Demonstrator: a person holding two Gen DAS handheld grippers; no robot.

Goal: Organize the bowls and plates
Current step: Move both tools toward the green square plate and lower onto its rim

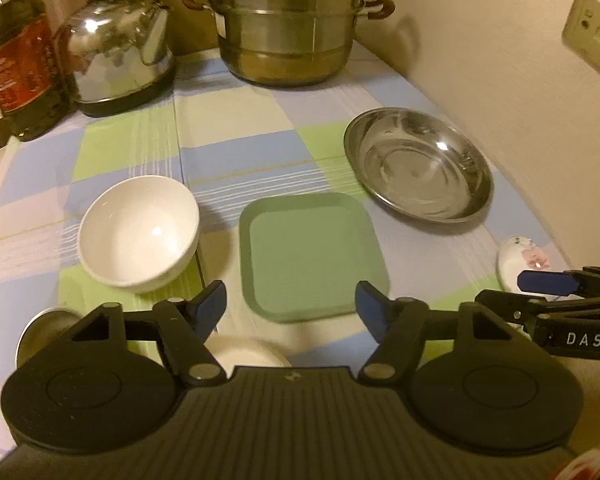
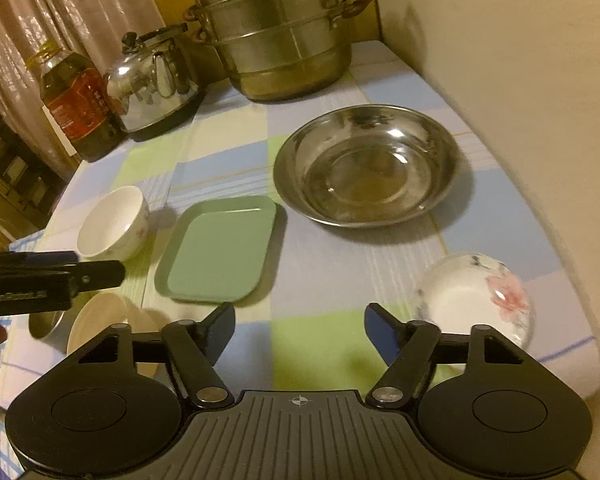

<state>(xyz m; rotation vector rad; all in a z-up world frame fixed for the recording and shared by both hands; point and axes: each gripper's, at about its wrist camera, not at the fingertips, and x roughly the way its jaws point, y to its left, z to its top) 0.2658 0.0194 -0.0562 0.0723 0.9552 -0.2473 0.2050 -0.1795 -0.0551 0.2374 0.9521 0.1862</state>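
A green square plate (image 1: pixel 312 256) (image 2: pixel 220 252) lies mid-table. A white bowl (image 1: pixel 140 232) (image 2: pixel 114 224) stands to its left. A steel basin (image 1: pixel 418 164) (image 2: pixel 366 164) sits at the right near the wall. A flowered white bowl (image 2: pixel 476 296) (image 1: pixel 520 260) stands near the front right. A cream plate (image 2: pixel 108 324) (image 1: pixel 248 354) and a small steel bowl (image 1: pixel 46 330) (image 2: pixel 46 326) lie at the front left. My left gripper (image 1: pixel 290 306) is open and empty above the plate's near edge. My right gripper (image 2: pixel 300 326) is open and empty, just left of the flowered bowl.
A stacked steel steamer pot (image 1: pixel 288 20) (image 2: pixel 276 36), a shiny kettle (image 1: pixel 118 48) (image 2: pixel 154 80) and an oil bottle (image 1: pixel 16 60) (image 2: pixel 78 108) stand along the back. A wall with sockets (image 1: pixel 590 32) runs along the right. The table has a checked cloth (image 1: pixel 228 152).
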